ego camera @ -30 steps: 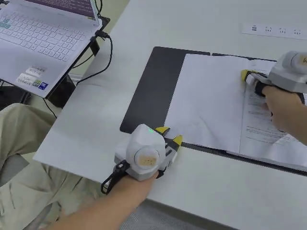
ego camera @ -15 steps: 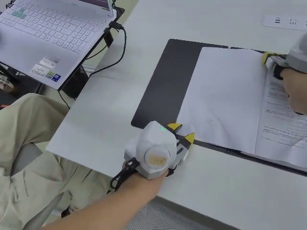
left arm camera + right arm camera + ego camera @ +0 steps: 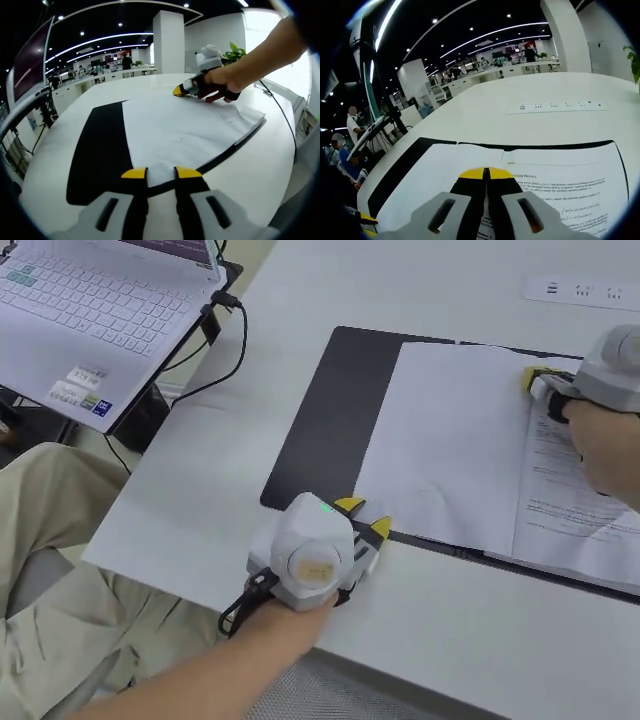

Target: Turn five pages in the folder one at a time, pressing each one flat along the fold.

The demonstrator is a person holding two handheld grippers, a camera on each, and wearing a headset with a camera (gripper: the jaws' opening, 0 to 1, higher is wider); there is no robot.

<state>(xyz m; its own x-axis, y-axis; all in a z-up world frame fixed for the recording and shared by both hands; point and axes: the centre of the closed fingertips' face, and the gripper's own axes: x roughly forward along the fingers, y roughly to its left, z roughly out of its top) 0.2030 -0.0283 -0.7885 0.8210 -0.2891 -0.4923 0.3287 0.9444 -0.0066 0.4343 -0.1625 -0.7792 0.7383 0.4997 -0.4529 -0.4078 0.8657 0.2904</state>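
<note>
A black folder (image 3: 320, 430) lies open on the white table. A blank turned page (image 3: 450, 450) rests on its left half, and a printed page (image 3: 570, 490) lies to the right. My right gripper (image 3: 533, 380) is shut, with its yellow tips down on the fold near the top of the pages (image 3: 485, 172). My left gripper (image 3: 364, 517) rests on the table at the folder's front edge. Its jaws stand slightly apart with nothing between them (image 3: 160, 173). In the left gripper view the right gripper (image 3: 179, 91) sits at the far side of the blank page (image 3: 170, 125).
An open laptop (image 3: 90, 310) stands at the far left, with a black cable (image 3: 225, 350) trailing beside it. A white power strip (image 3: 580, 292) lies at the back of the table. The table's near edge (image 3: 170, 585) runs just behind my left hand.
The head camera has shifted, so the whole picture moves. My right gripper has stayed near the top of the fold with only slight movement. The left gripper has not moved.
</note>
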